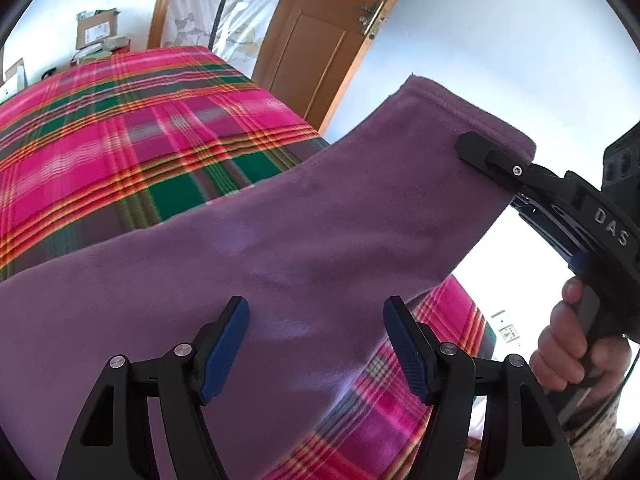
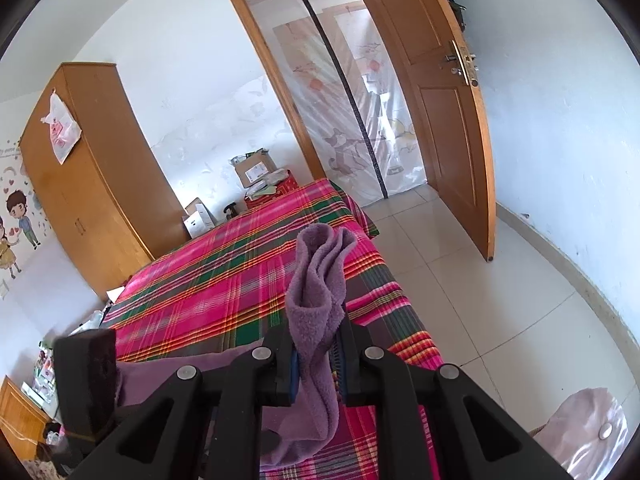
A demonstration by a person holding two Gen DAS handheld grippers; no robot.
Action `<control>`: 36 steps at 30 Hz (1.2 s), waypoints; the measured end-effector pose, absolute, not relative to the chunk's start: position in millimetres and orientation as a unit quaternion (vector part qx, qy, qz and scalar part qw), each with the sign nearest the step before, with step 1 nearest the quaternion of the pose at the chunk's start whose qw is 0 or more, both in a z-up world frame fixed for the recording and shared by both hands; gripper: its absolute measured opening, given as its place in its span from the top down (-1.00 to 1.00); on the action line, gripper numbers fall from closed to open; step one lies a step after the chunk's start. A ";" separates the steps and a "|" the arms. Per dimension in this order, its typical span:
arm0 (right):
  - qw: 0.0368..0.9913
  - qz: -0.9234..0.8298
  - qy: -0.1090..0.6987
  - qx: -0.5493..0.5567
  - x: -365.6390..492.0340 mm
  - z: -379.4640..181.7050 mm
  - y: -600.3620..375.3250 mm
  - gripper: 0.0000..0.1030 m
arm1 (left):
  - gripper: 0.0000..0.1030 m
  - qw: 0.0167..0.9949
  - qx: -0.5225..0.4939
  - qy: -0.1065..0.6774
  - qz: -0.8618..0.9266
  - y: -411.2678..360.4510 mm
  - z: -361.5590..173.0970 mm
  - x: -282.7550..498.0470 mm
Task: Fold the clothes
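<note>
Left gripper (image 1: 316, 344) jaws apart over purple fleece garment (image 1: 248, 264), right gripper (image 2: 316, 364) clamped on bunched garment edge, lifted above plaid bed cover (image 2: 224, 280), hand (image 1: 568, 344) visible only from left wrist, wardrobe (image 2: 92, 184) and door (image 2: 436, 92) only from right.

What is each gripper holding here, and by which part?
The right gripper is shut on the purple garment, pinching its bunched end edge. The left gripper is open and holds nothing.
</note>
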State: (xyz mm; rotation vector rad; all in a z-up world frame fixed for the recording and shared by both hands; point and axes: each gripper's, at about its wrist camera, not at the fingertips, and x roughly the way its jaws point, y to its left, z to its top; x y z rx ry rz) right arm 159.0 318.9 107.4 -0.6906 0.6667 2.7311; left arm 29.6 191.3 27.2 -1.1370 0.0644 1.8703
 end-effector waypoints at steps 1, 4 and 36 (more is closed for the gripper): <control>0.124 0.936 0.230 -0.236 160.0 107.1 319.9 0.72 | -0.39 0.462 -0.460 0.033 0.758 195.2 26.2 32.5; 0.124 0.936 0.231 -0.236 161.3 106.8 321.0 0.72 | -0.39 0.456 -0.455 0.065 0.762 204.3 21.3 40.5; 0.124 0.930 0.256 -0.234 175.4 100.3 321.6 0.72 | -0.39 0.587 -0.445 0.019 0.676 225.0 24.1 79.1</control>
